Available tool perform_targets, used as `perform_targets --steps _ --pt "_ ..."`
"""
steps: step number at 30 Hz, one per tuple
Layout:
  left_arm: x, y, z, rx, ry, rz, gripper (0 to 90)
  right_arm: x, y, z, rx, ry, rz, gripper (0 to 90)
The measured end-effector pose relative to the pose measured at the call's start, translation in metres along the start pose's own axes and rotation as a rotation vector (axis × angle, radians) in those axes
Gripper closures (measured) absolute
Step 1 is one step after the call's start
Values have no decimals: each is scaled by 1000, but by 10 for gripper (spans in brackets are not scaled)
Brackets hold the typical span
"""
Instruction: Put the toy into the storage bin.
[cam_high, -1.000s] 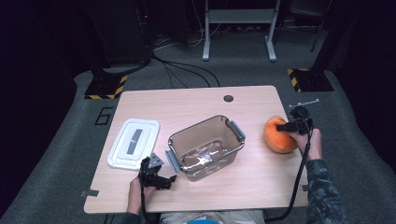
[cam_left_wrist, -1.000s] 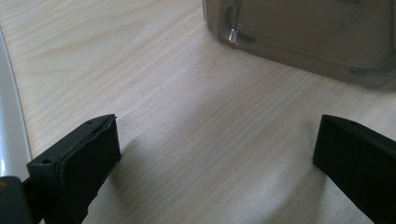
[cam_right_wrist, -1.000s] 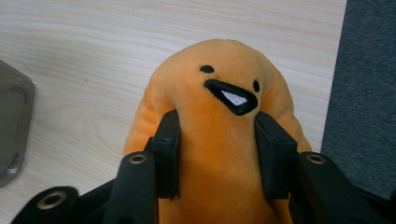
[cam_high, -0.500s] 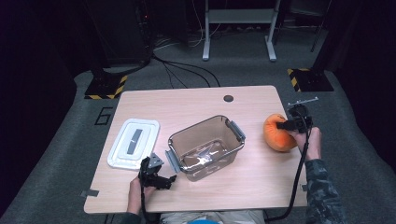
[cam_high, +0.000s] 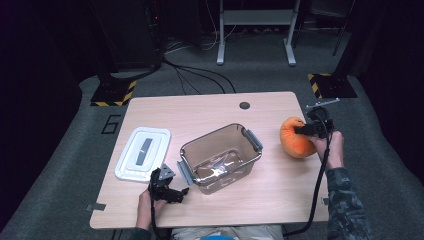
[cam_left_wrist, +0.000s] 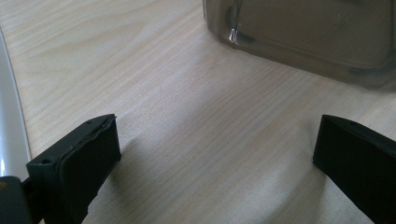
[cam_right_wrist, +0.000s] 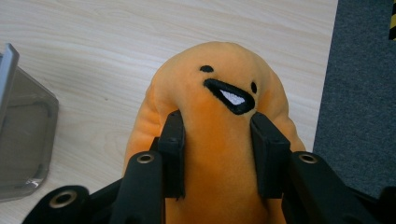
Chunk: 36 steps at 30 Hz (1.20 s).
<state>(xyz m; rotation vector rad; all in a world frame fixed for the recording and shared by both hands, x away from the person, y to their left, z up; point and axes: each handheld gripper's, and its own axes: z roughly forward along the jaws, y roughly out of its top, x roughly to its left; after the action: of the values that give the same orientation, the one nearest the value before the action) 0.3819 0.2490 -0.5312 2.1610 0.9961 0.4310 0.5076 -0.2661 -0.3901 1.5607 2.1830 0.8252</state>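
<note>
This looks like a lab or test room. A lone tabletop (cam_high: 215, 115) stands on grey carpet (cam_high: 65, 165), with cables (cam_high: 195, 75) trailing behind its far edge, hazard-striped stand bases (cam_high: 112, 92) and a metal frame (cam_high: 255, 30).

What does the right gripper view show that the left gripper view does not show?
Right gripper view: the right gripper shut on the orange plush toy, whose stitched face is visible, and grey carpet beside the table edge. Left gripper view: the left gripper with its jaws wide apart, and the white lid. Both: the wooden table and the clear container.
</note>
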Motion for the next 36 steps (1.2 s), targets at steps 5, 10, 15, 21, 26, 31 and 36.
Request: perform_targets --steps 5,10,15,21,26,31,36 --pt "0 0 0 4 -3 0 2 3 7 -7 -16 -18 -10 616" --pt "0 0 0 3 -1 3 2 6 13 -16 -23 -24 -26 616" --pt "0 0 0 5 -5 -3 2 11 19 -24 -30 -30 -34 615" --pt "0 0 0 5 -5 -3 2 16 27 -33 -41 -38 -52 614" --pt "1 0 0 4 0 5 2 21 34 -41 -51 -45 -64 612" --pt "1 0 0 4 0 4 2 26 40 -48 -63 -49 -74 612" --pt "0 0 0 6 -5 -4 2 32 47 -56 -78 -45 -88 612"
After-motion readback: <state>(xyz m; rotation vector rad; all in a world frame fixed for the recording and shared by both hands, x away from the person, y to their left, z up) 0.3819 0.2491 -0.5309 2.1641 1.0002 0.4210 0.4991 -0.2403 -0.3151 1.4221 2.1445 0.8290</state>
